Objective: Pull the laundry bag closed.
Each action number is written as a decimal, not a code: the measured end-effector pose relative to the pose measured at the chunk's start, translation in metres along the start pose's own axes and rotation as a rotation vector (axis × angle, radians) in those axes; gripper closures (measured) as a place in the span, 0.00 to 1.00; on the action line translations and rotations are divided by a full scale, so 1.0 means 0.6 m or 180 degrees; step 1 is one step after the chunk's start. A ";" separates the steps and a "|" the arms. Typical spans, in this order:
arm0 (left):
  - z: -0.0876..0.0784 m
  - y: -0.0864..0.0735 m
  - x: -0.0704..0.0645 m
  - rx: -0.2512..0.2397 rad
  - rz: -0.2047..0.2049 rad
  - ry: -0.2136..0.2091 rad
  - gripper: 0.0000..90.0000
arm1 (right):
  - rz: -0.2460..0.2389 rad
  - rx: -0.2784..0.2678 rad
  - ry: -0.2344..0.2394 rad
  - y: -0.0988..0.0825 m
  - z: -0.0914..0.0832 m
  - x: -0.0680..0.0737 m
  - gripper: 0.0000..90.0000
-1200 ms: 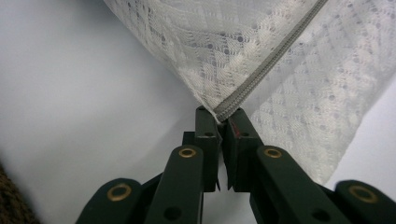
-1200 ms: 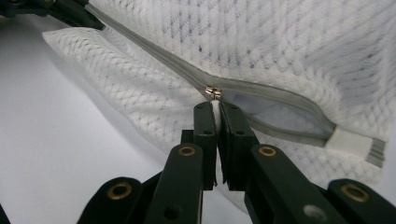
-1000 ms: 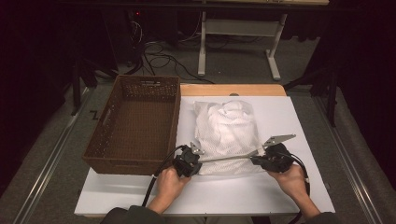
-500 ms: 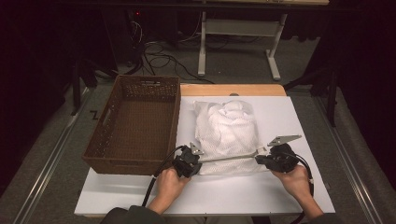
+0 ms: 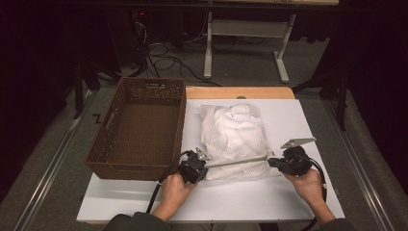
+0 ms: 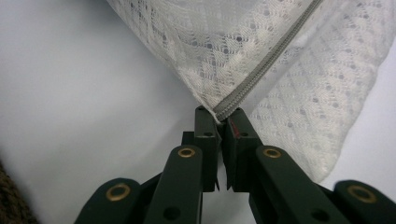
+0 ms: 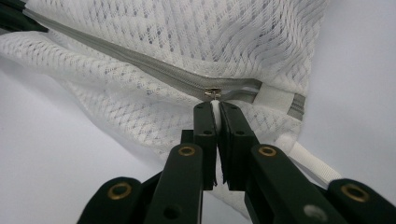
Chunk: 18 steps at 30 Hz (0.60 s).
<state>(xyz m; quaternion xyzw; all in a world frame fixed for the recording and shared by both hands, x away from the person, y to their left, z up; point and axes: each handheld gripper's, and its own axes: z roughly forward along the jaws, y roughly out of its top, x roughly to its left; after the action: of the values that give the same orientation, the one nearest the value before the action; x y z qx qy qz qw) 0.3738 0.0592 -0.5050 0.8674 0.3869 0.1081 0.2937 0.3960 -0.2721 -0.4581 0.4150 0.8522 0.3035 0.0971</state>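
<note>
Left tool (image 6: 218,122) clamped on mesh bag (image 5: 234,137) corner, right tool (image 7: 215,108) clamped on zipper pull (image 7: 213,93) (holds the zipper taut so it slides).

White mesh laundry bag (image 5: 234,134), zipper (image 5: 235,161) taut

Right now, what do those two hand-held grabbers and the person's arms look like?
Each hand holds a black gripper: left gripper, right gripper. Close up, the jaws are flat black bars with brass-coloured rivets and round holes. A black cable trails from each. A grey three-cornered plate sits on top of each. The sleeves are dark.
</note>
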 end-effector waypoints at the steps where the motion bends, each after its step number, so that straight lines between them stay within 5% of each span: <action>1: 0.000 0.000 -0.001 0.0002 0.0013 0.0015 0.94 | 0.0017 0.0000 -0.0014 0.000 0.000 -0.002 0.97; 6: -0.001 0.002 -0.015 0.0039 0.0176 0.0191 0.94 | 0.0066 -0.0008 -0.0019 -0.003 0.004 -0.011 0.97; 18: -0.009 -0.001 -0.014 0.0162 0.0147 0.0425 0.95 | 0.0128 -0.0021 -0.0071 -0.005 0.003 -0.018 0.97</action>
<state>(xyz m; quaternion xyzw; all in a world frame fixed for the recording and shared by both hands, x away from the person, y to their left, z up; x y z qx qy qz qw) 0.3655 0.0557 -0.5005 0.8742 0.3881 0.1625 0.2425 0.4016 -0.2813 -0.4623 0.4351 0.8416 0.3035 0.1018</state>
